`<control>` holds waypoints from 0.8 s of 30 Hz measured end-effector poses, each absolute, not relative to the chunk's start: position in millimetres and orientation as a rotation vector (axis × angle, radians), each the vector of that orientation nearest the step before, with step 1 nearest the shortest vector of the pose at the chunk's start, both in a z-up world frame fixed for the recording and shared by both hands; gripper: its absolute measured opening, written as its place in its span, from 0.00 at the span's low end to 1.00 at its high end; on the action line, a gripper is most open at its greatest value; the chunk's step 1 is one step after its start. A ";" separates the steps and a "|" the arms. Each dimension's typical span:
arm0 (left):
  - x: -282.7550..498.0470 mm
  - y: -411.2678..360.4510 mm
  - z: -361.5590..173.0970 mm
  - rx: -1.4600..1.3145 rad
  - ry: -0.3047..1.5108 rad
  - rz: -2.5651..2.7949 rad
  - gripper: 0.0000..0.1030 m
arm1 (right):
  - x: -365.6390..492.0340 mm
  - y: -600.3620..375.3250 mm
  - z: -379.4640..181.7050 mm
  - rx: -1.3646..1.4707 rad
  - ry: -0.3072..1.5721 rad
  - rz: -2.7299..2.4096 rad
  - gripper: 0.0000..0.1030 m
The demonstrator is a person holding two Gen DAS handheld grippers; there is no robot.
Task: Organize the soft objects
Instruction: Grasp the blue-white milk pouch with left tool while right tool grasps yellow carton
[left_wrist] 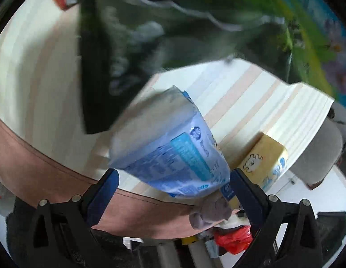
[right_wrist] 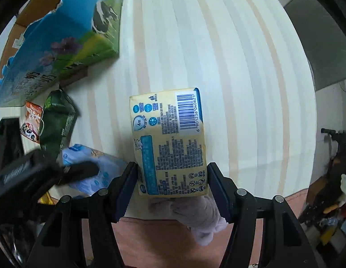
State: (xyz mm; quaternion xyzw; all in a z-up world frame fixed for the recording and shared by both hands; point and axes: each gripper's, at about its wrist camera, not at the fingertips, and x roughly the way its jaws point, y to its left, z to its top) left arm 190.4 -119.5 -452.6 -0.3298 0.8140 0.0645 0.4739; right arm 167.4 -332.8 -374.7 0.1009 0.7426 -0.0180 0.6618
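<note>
Each gripper has a soft tissue pack between its fingers. The left gripper (left_wrist: 174,178) is clamped on the near end of the blue pack (left_wrist: 170,154), which is raised and tilted, long axis pointing away toward the dark green bag (left_wrist: 128,55). The right gripper (right_wrist: 170,178) squeezes the near end of the yellow pack (right_wrist: 169,143), lengthwise along its fingers over the striped table (right_wrist: 240,67). The cow-print box (right_wrist: 61,44) lies far left of the yellow pack, nearer the left gripper.
</note>
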 end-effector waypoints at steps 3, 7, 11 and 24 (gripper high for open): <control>193.2 -129.0 -446.3 -0.592 2.002 0.111 0.85 | 156.3 -334.5 -376.8 0.217 1.685 -0.032 0.64; 197.1 -129.5 -433.7 -0.225 1.968 0.049 0.85 | 147.4 -323.8 -374.4 0.179 1.696 0.002 0.64; 196.9 -130.5 -418.7 0.116 1.878 0.011 0.85 | 140.5 -303.7 -375.4 0.156 1.715 0.067 0.64; 188.4 -67.0 -424.2 -0.548 1.885 0.150 0.85 | 145.7 -295.8 -393.9 0.249 1.735 0.044 0.70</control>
